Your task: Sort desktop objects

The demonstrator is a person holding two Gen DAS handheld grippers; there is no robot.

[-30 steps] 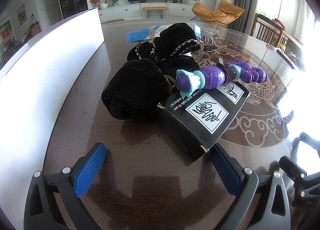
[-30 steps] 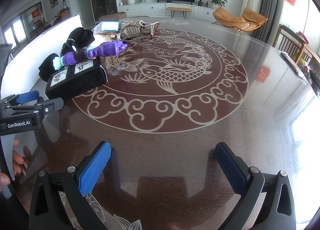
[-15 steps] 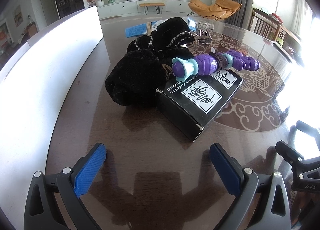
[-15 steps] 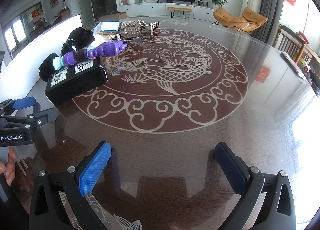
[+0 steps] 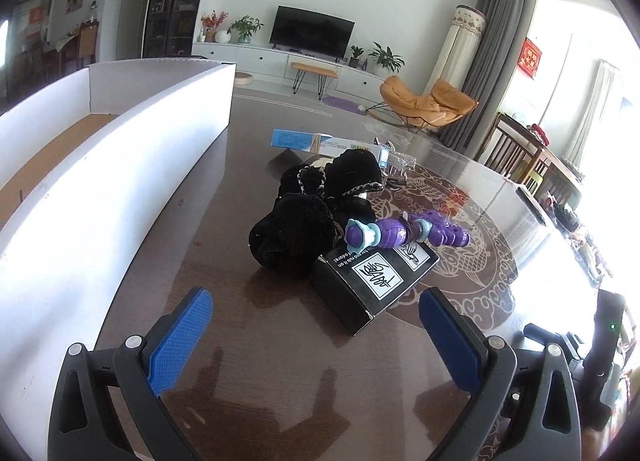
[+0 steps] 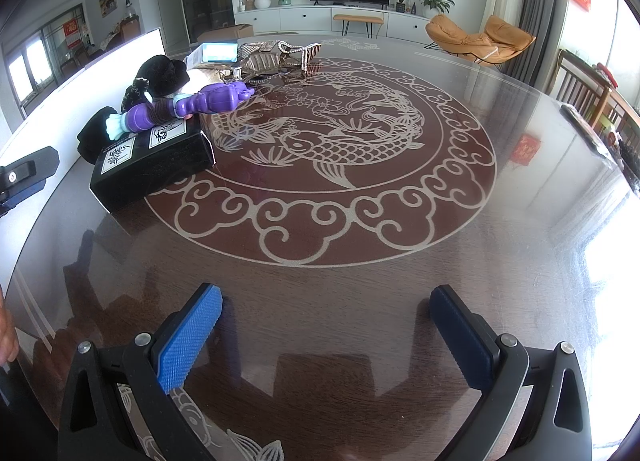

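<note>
While only the left wrist view looks into the white cardboard tray (image 5: 160, 109) at 10 o'clock, its brown floor bare, both show the purple toy (image 5: 404, 232) lying lengthwise across the black box (image 5: 376, 281), pale end nearest. Left gripper (image 5: 316, 337) and right gripper (image 6: 326, 333) spread wide, holding nothing.

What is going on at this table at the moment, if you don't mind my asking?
A person holds a gripper in each hand, sorting things on a round table. Both the left gripper and the right gripper are open and hold nothing. A purple toy lies on a black box beside black plush items. A white bin stands along the left side. Nothing has been picked up yet.
</note>
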